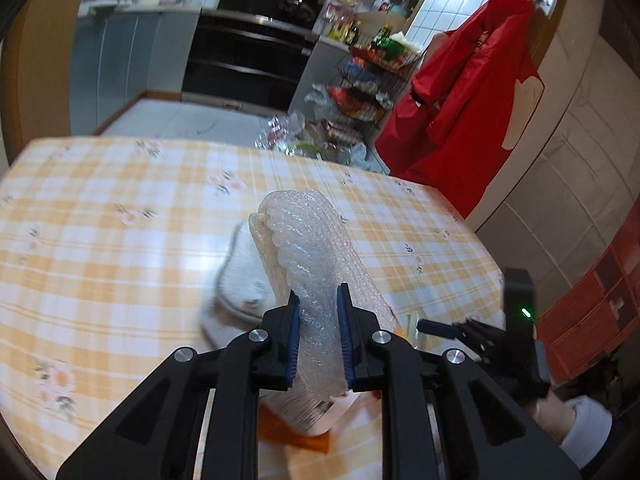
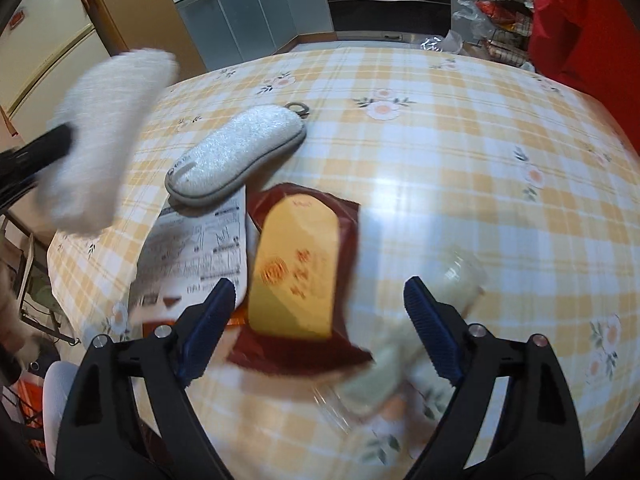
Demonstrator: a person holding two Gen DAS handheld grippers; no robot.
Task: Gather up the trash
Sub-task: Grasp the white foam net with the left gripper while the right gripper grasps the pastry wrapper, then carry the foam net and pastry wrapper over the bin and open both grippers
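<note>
Your left gripper (image 1: 318,336) pinches a roll of bubble wrap (image 1: 308,264) between its blue pads (image 1: 291,344), holding it raised above the checked tablecloth (image 1: 120,240). Behind the roll lies a white pouch (image 1: 240,276), resting on a printed leaflet (image 2: 192,256). Your right gripper (image 2: 320,320) hovers with fingers spread wide, gripping nothing. Between and just ahead of its fingers lies a yellow packet (image 2: 296,268) on a dark red wrapper (image 2: 344,220); a blurred clear plastic piece (image 2: 460,276) sits beside its right finger. A red coat (image 1: 460,120) hangs beyond the table.
</note>
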